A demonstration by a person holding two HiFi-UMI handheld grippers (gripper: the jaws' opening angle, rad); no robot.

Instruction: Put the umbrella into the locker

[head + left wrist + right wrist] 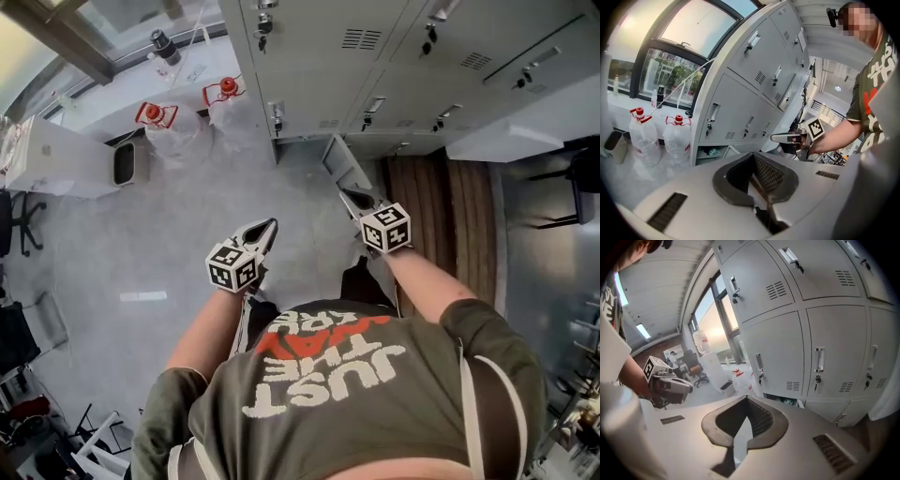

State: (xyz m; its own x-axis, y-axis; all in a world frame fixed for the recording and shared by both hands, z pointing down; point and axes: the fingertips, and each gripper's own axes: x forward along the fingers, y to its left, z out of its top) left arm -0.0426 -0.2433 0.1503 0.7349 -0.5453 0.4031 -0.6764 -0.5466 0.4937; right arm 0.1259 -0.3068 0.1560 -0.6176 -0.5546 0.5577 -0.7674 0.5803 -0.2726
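Note:
No umbrella shows outside the lockers. A grey locker bank (375, 56) stands ahead. One bottom locker (712, 152) is open, its door (345, 169) swung out toward me. A small greenish thing (786, 401) lies inside; I cannot tell what it is. My left gripper (267, 228) is held in the air over the floor, jaws together and empty. My right gripper (354, 199) hovers beside the open door, also shut with nothing in it. Each gripper view shows the other gripper: the right gripper (774, 137) and the left gripper (688, 387).
Two clear water bottles with red caps (155, 117) (223, 91) stand on the floor left of the lockers, below a window ledge (66, 159). A dark bin (125, 162) sits by the ledge. Office chairs (19, 225) crowd the left edge. A white tabletop (506, 141) is at right.

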